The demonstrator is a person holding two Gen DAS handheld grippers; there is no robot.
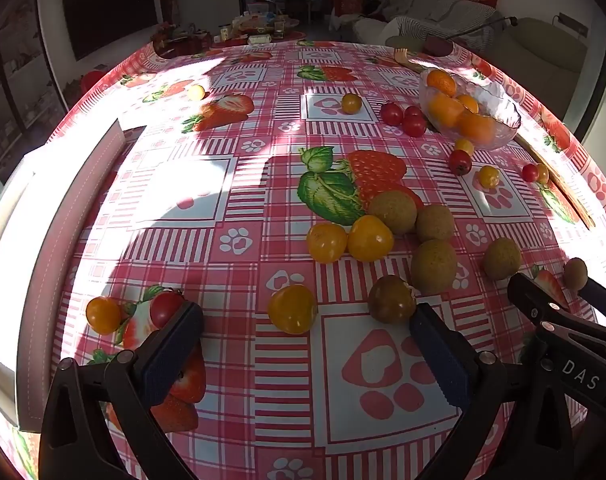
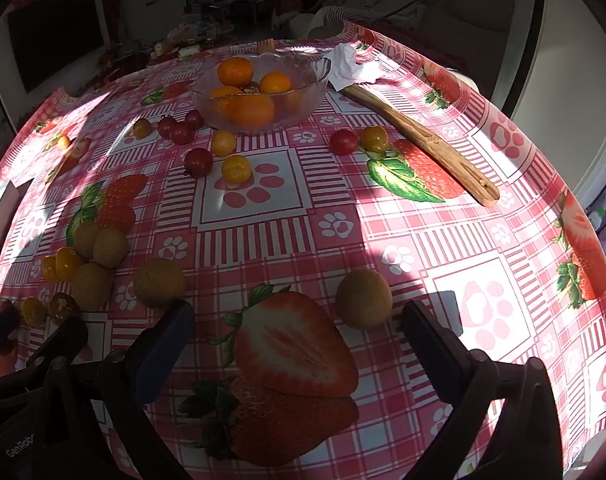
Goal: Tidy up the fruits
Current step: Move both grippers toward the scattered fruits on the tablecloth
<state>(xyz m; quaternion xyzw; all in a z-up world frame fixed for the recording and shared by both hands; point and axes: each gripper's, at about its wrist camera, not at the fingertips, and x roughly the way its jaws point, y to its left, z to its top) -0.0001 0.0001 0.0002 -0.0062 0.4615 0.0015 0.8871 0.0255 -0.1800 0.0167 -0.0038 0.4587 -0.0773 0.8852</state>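
Note:
Small fruits lie scattered over a pink strawberry-print tablecloth point(image 1: 239, 184). A glass bowl point(image 1: 499, 116) at the far right holds oranges point(image 1: 445, 109); the right wrist view shows the same bowl point(image 2: 319, 76) far ahead. My left gripper point(image 1: 307, 352) hangs open over the cloth, with a yellow tomato point(image 1: 291, 309) and a dark tomato point(image 1: 391, 299) just beyond its fingertips. Brown kiwis point(image 1: 434, 266) and yellow tomatoes point(image 1: 370, 237) cluster further on. My right gripper point(image 2: 299, 340) is open too, and a kiwi point(image 2: 363, 298) rests beside its right finger. Nothing is held.
Red cherry tomatoes point(image 1: 403, 116) sit near the bowl. A wooden spatula point(image 2: 423, 136) and crumpled white tissue point(image 2: 351, 65) lie at the right. A white box point(image 1: 63, 248) stands along the left table edge. Beyond the table are a sofa point(image 1: 443, 16) and a dark screen point(image 1: 107, 8).

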